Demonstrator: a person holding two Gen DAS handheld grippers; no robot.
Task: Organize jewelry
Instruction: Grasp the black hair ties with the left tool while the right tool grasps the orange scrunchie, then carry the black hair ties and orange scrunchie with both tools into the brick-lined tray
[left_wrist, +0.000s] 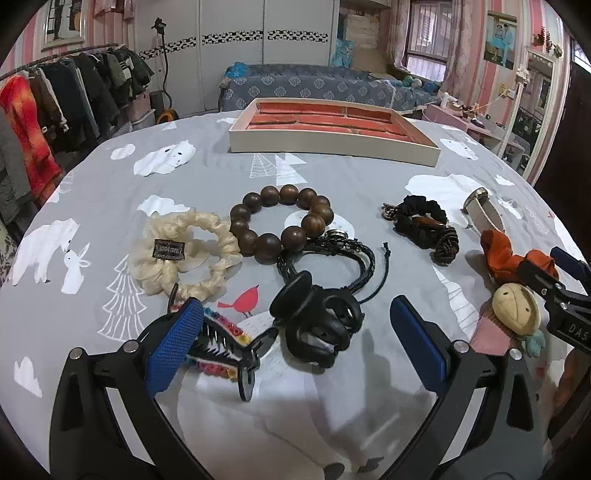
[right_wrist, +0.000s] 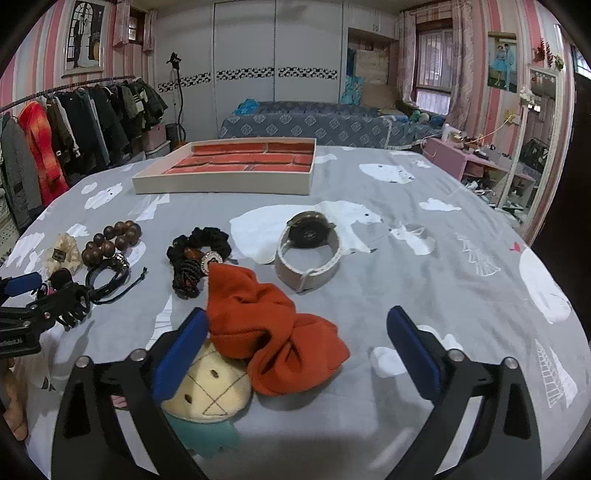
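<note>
Left tool (left_wrist: 295, 343) with jaws wide apart above black claw clip (left_wrist: 317, 325), wooden bead bracelet (left_wrist: 282, 223) touching cream scrunchie (left_wrist: 186, 253), black braided cord bracelet (left_wrist: 328, 254) just beside the beads, black scrunchie (left_wrist: 424, 225) to the right, partitioned tray (left_wrist: 332, 146) beyond, right tool (left_wrist: 554, 280) at right edge by orange scrunchie (left_wrist: 506, 258).

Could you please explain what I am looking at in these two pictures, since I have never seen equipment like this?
No robot here: a person holds one two-finger tool in each hand, each carrying a fisheye camera looking along its blue-padded fingers. One picture comes from the left hand-held gripper, the other from the right hand-held gripper. Both are open and hold nothing.

They hover over a grey printed cloth. On it lie a black claw clip, a wooden bead bracelet, a cream scrunchie, a black scrunchie, a watch, an orange scrunchie and a small plush doll. At the far side sits the tray with red compartments, apparently empty, where the pieces should go.
</note>
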